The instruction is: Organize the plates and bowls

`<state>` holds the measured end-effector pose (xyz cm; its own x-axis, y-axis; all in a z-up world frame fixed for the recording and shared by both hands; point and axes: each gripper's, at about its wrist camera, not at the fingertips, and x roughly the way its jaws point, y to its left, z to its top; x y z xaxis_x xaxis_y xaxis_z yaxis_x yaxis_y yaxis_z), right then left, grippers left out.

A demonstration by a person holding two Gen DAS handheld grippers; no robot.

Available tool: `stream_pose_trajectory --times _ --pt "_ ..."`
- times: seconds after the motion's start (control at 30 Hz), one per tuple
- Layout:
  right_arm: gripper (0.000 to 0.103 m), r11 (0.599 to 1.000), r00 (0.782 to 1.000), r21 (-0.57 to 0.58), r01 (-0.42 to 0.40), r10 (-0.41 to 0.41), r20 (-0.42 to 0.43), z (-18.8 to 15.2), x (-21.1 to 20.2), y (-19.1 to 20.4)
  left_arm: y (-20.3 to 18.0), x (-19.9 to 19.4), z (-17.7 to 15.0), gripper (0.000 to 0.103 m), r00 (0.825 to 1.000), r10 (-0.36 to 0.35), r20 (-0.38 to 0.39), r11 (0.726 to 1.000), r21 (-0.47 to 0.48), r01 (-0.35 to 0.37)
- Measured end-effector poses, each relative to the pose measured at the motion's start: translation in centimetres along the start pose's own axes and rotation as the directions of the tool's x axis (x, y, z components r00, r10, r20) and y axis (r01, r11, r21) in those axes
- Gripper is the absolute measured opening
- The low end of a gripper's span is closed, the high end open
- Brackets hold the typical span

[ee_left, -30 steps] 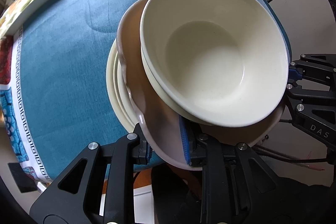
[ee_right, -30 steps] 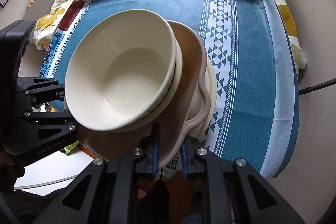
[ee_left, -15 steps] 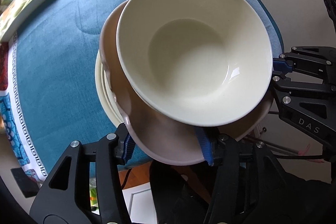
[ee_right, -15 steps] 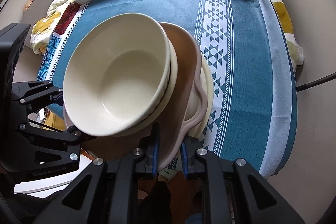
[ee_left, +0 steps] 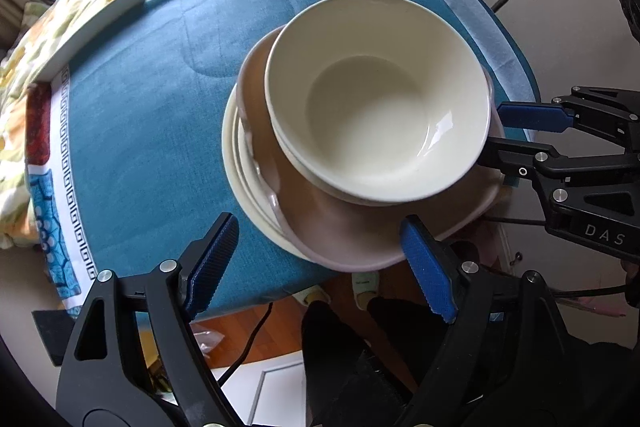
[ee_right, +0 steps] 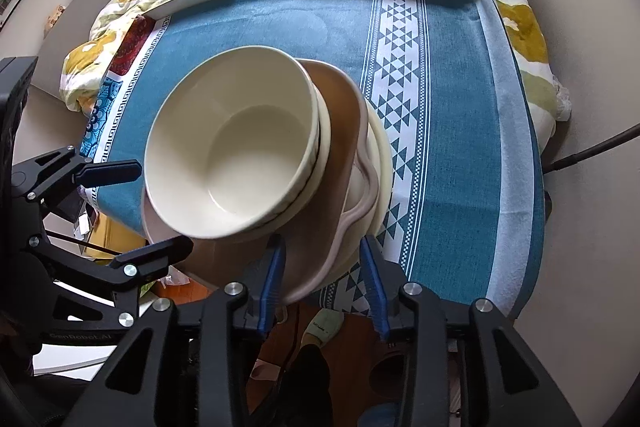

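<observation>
sitting in one stack at the near edge of the surface, the dishes look gathered already: a glossy cream bowl nests in a second bowl whose rim just shows beneath it, both on a matte pinkish-brown plate with a wavy rim, itself on a round cream plate at the bottom. the brown plate overhangs the surface's near edge, so i judge the stacking done and what is left is at most nudging the pile further in. the left gripper is wide open, its ribbed blue pads on either side of the plate's near rim, holding nothing. the right gripper is also parted, straddling the brown plate's rim without visibly clamping it. the surface wears a soft teal cloth with white geometric bands.
</observation>
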<state>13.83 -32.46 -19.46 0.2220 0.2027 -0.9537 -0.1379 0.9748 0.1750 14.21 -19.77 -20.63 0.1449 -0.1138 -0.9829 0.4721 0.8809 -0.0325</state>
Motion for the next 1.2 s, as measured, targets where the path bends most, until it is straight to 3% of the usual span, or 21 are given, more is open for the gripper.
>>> stream_pose_trajectory --times 0.2,0.33,0.4,0.47,0.5,0.53,0.57,0.63,0.7,0.87,1.07,1.2 --pt "0.039 1.0 0.996 -0.001 0.003 -0.003 0.092 -1.4 -4.3 0.3 1.2 -4.7 -3.0 0.082 0.994 0.043 0.097 0.996 -0.085 -0.035" --pt "0.039 0.998 0.974 -0.019 0.053 -0.048 0.221 -3.0 -8.7 1.8 1.5 -9.6 -6.0 0.082 0.969 0.065 0.239 0.988 -0.155 -0.028" --pt "0.043 0.997 0.951 0.001 0.073 -0.07 0.3 -4.0 -11.1 2.6 1.4 -12.6 -7.7 0.082 0.935 0.095 0.34 0.982 -0.184 -0.033" --pt "0.068 0.995 0.916 0.026 0.098 -0.101 0.388 -5.2 -13.8 3.5 1.2 -15.7 -9.3 0.082 0.886 0.13 0.444 0.978 -0.205 -0.041" --pt "0.087 0.994 0.895 0.038 0.102 -0.108 0.432 -5.8 -15.2 4.0 1.2 -17.2 -10.1 0.088 0.855 0.155 0.494 0.974 -0.223 -0.047" --pt "0.095 0.993 0.874 0.051 0.104 -0.116 0.472 -6.4 -16.4 4.4 1.1 -18.6 -10.9 0.093 0.823 0.178 0.54 0.968 -0.244 -0.05" --pt "0.096 0.992 0.853 0.063 0.108 -0.125 0.507 -7.0 -17.6 4.8 1.1 -20.0 -11.7 0.102 0.786 0.2 0.585 0.963 -0.266 -0.047" --pt "0.101 0.987 0.817 0.09 0.13 -0.158 0.554 -7.8 -19.3 5.6 1.1 -22.4 -13.4 0.103 0.703 0.232 0.672 0.954 -0.299 -0.029" --pt "0.102 0.982 0.776 0.105 0.159 -0.19 0.601 -8.8 -20.7 6.6 0.9 -24.1 -14.7 0.103 0.644 0.238 0.727 0.955 -0.295 -0.021" --pt "0.102 0.97 0.687 0.129 0.205 -0.237 0.687 -10.9 -23.0 8.9 1.0 -25.9 -16.2 0.103 0.601 0.315 0.734 0.94 -0.33 -0.09" --pt "0.102 0.971 0.644 0.132 0.201 -0.232 0.729 -12.0 -23.9 10.4 -0.1 -27.5 -18.9 0.103 0.517 0.364 0.775 0.929 -0.339 -0.145" --pt "0.102 0.969 0.621 0.137 0.208 -0.239 0.746 -12.7 -24.4 11.2 -0.2 -28.2 -19.6 0.103 0.497 0.376 0.782 0.926 -0.344 -0.158"
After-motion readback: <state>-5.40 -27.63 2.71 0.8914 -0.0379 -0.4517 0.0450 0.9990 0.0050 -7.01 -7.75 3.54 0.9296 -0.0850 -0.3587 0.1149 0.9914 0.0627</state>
